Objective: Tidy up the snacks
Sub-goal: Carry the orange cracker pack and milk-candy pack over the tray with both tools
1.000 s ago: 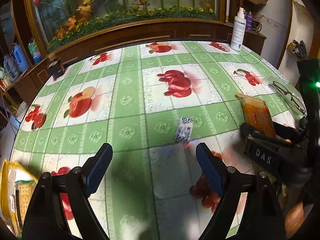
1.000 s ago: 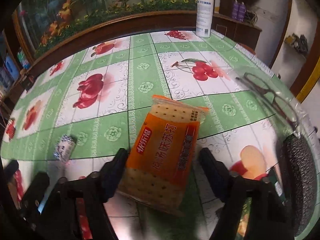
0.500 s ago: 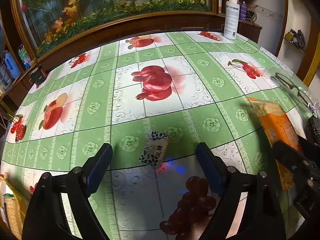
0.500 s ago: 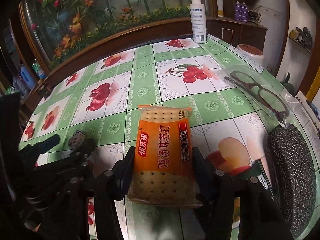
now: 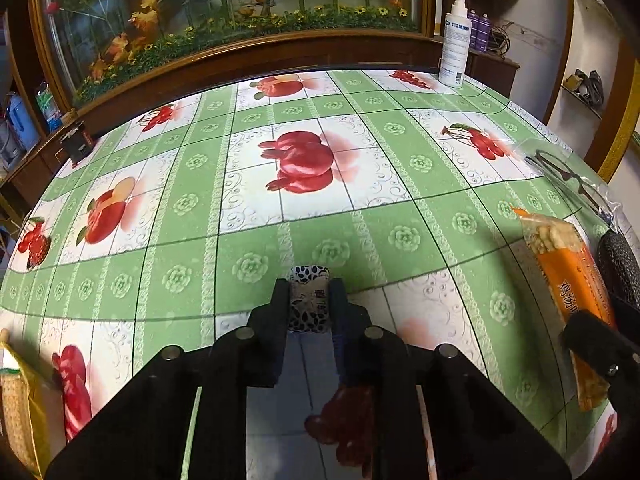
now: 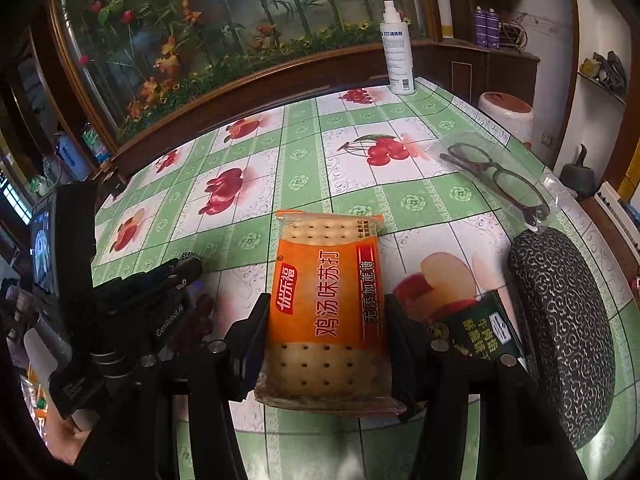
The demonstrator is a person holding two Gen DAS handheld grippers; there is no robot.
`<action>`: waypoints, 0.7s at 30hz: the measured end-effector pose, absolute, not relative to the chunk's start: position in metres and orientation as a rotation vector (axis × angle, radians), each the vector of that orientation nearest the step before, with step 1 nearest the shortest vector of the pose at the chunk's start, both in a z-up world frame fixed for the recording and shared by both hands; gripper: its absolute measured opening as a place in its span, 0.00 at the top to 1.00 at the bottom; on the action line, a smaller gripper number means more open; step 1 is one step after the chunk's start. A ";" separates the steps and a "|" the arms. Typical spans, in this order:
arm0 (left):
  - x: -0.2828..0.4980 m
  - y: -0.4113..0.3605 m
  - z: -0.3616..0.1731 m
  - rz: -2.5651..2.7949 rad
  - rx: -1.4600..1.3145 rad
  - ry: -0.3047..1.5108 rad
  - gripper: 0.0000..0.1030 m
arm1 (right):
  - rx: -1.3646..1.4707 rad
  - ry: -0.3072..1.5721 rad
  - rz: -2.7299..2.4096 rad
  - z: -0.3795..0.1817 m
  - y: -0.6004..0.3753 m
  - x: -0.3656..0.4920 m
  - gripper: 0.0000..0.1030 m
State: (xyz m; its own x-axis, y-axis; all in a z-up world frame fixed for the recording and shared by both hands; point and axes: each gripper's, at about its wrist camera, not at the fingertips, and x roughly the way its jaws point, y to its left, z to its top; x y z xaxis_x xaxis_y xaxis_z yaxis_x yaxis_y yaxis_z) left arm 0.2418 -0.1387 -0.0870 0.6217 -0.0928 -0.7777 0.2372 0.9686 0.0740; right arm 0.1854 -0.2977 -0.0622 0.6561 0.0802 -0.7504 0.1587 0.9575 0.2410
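Gripping small patterned snack (image 5: 309,300) with left gripper (image 5: 309,304); right gripper (image 6: 325,316) clamped on orange cracker pack (image 6: 328,300).

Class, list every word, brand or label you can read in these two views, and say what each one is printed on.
"优乐福", "鸡汤味苏打", "无添加蔗糖": orange cracker packet, shut in the right claw.
"GenRobot.AI": black left claw, side of its body.
Dark green snack packet: yellow characters, too cut off to read.
White spray bottle: label too small.
Small black-and-white patterned packet in the left claw: print blurred.
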 end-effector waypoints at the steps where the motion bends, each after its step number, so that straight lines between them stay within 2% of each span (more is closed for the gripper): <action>1: 0.238 -0.136 -0.087 -0.183 0.178 0.876 0.84 | 0.298 0.859 -0.036 -0.062 -0.296 0.182 0.46; 21: 0.114 -0.069 -0.042 -0.070 0.123 0.761 0.84 | 0.213 0.844 0.091 -0.047 -0.242 0.108 0.46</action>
